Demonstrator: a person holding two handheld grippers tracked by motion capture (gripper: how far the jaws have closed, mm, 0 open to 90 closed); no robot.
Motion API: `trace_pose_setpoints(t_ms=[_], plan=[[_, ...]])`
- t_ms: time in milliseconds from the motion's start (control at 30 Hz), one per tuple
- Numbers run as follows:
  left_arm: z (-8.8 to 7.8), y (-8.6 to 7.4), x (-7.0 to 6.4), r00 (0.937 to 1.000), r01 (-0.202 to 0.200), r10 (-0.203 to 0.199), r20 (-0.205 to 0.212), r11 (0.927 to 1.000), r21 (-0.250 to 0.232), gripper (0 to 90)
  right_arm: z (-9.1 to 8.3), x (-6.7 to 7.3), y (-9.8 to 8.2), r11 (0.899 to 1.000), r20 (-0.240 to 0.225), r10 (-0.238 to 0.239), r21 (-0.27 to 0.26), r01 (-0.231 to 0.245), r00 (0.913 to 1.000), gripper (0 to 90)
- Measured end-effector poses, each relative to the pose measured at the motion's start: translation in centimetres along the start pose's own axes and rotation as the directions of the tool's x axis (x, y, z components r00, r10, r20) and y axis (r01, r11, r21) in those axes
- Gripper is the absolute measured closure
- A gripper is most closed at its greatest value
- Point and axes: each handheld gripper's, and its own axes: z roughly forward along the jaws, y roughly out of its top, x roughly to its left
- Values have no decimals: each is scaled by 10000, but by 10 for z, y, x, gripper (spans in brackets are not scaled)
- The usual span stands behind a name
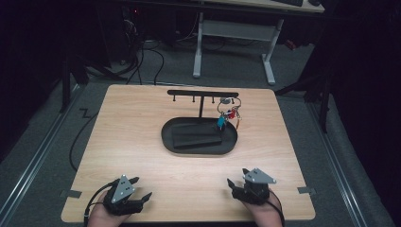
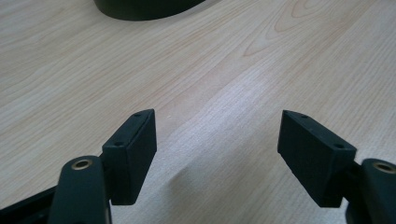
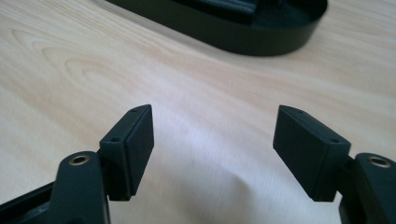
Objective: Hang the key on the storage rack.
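We are resting both claws near table edge — left claw and right claw spread, empty. Keys hanging on rack over tray — we are judging slow, level approach best.

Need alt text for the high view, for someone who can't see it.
A bunch of keys hangs from a black T-shaped rack over an oval black tray on a wooden table. At the near edge, the left hand-held gripper and right hand-held gripper rest open, holding nothing.
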Motion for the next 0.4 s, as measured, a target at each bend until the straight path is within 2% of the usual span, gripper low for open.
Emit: trace_pose_setpoints(t_ms=[33, 67, 100, 133, 167, 233, 400], plan=[[0, 0, 2, 9992, 342, -340, 187, 9993, -128, 285, -4, 1, -8, 9997, -123, 143, -203, -145, 9998, 335], [-1, 0, 3, 9983, 539, -533, 240, 9983, -220, 286, -9, 1, -7, 9986, -425, 526, -88, -530, 9977, 290], [-1, 0, 3, 9982, 568, -564, 208, 9981, -219, 287, -15, 1, -5, 9973, -568, 629, -338, -649, 9964, 289], [-1, -1, 2, 9987, 487, -485, 131, 9987, -153, 287, -20, 1, -5, 9965, -429, 498, -651, -525, 9978, 291], [0, -1, 1, 9993, 371, -370, 57, 9993, -75, 287, -21, 2, -6, 9964, -312, 396, -737, -418, 9987, 291], [1, 0, -1, 9997, 257, -257, -36, 9997, -7, 287, -21, 1, -8, 9976, -394, 351, -581, -374, 9986, 288], [1, 1, -3, 9999, 71, -71, -147, 10000, 7, 287, -20, -2, -8, 9963, -427, 510, -669, -538, 9978, 286]])
